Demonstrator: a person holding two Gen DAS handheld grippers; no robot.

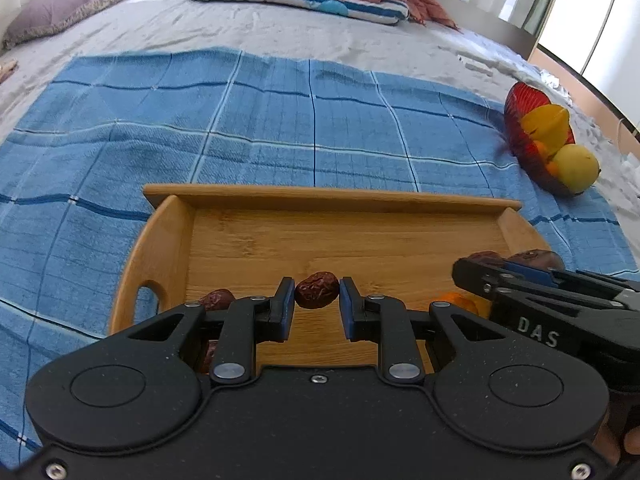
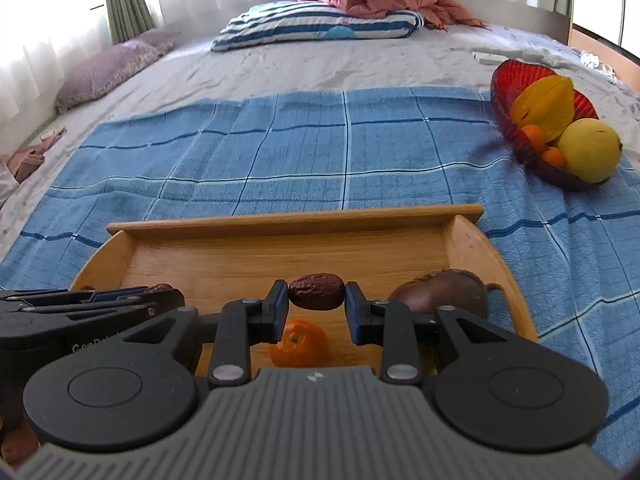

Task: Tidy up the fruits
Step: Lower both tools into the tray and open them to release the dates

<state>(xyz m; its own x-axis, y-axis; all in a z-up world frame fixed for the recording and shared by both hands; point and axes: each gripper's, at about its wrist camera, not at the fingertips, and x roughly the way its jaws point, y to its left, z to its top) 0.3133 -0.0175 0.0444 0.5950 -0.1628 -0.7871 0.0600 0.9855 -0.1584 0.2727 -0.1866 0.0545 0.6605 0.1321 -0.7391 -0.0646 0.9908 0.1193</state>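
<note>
Two wrinkled dark-red dried dates are each pinched between gripper fingers above the wooden bamboo tray (image 1: pixel 280 240). One date (image 1: pixel 317 290) sits clamped in the left gripper (image 1: pixel 317 298); the other date (image 2: pixel 317 291) is clamped in the right gripper (image 2: pixel 317 300). Below the right fingers lies a small orange mandarin (image 2: pixel 299 343), with a dark purple-brown fruit (image 2: pixel 444 290), perhaps a passionfruit, to its right.

Dark fruit (image 1: pixel 536 259) mostly behind right gripper (image 1: pixel 516 276); perhaps a passion fruit.
</note>
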